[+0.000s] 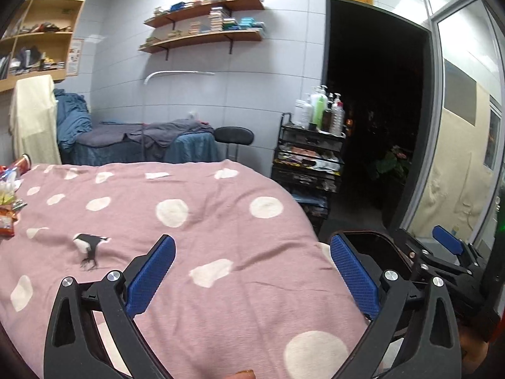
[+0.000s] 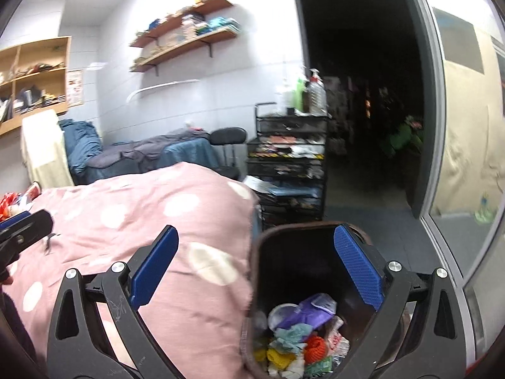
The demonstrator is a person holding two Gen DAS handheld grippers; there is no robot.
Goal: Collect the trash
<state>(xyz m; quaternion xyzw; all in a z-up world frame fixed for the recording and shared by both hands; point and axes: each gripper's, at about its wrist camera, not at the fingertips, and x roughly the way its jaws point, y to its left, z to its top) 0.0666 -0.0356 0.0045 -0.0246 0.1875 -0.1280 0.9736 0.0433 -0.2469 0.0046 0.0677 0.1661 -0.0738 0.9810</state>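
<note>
My left gripper (image 1: 252, 252) is open and empty above a pink polka-dot blanket (image 1: 202, 218) on a bed. A small black-and-white scrap (image 1: 88, 246) lies on the blanket, left of its fingers. Snack wrappers (image 1: 9, 199) pile up at the bed's far left edge. My right gripper (image 2: 255, 249) is open with nothing held, straddling the bed's right edge and a dark trash bin (image 2: 284, 246) on the floor. The bin holds several crumpled wrappers and tissues (image 2: 300, 338). The right gripper (image 1: 442, 252) also shows at the lower right of the left wrist view.
A black wire cart (image 1: 309, 164) with bottles on top stands past the bed's right corner, beside a dark doorway (image 1: 375, 110). A second bed with blue and grey bedding (image 1: 142, 142) and a black stool (image 1: 233, 135) lie behind. Wall shelves (image 1: 205, 22) hang above.
</note>
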